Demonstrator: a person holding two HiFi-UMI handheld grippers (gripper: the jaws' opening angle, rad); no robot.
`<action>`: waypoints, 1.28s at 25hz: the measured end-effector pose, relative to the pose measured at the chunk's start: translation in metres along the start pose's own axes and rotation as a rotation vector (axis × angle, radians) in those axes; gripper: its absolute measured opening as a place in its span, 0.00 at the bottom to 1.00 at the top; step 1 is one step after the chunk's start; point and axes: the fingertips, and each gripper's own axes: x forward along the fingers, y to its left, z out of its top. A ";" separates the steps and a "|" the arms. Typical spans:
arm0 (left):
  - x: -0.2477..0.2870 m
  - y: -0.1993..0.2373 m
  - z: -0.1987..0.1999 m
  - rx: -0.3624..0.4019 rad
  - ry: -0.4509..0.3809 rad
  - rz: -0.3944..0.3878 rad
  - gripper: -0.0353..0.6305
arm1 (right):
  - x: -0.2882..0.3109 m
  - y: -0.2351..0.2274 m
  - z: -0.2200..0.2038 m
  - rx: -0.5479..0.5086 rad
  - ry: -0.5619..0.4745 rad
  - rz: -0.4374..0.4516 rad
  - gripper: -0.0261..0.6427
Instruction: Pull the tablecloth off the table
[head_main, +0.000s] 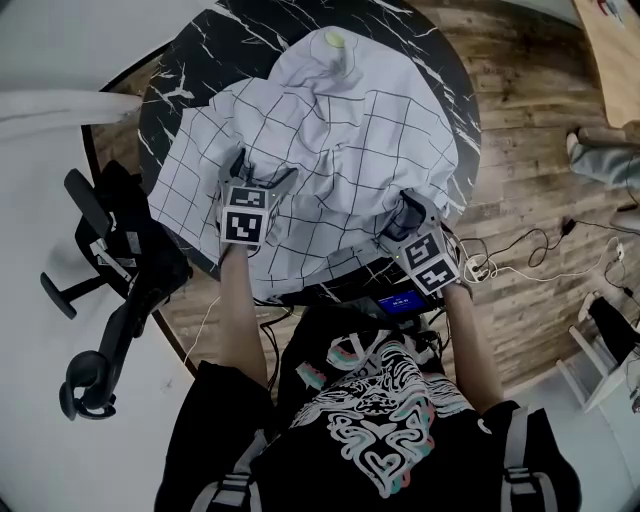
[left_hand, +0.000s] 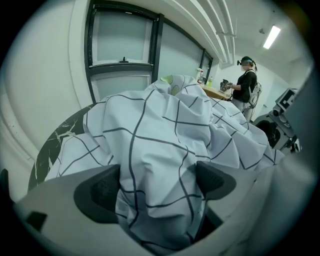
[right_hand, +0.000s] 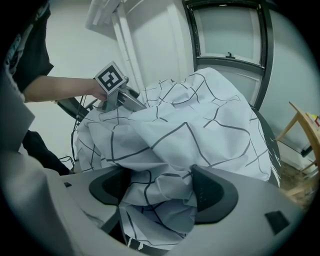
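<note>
Black marble desk (head_main: 250, 40) partly bared | your left claw (head_main: 260, 175) and right claw (head_main: 400, 222) each clamp bunched tablecloth (head_main: 340, 130) | most left to pull off

The tablecloth (head_main: 330, 130) lay in a big crumpled heap over the middle of the round table (head_main: 225, 40). It filled the gap in the left gripper (head_main: 262, 172) and in the right gripper (head_main: 405, 222), so nothing else could fit there. A tall thing (head_main: 335, 42) stood under the cloth at the far side, and its top poked out. Bare black table top showed at the far left and far right. A black chair (head_main: 120, 270) stood close on the near left. On the right the wood floor (head_main: 520, 150) was open, with cables (head_main: 515, 245) lying across it.
</note>
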 end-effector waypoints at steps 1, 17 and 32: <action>0.001 0.000 0.000 -0.002 0.002 -0.002 0.79 | 0.001 0.000 -0.001 0.002 0.004 0.000 0.60; 0.007 -0.002 -0.005 -0.056 -0.018 -0.041 0.76 | 0.015 -0.002 -0.008 0.027 0.056 0.002 0.61; 0.008 -0.003 -0.005 -0.067 -0.044 -0.042 0.75 | 0.023 -0.005 -0.010 0.020 0.104 -0.015 0.60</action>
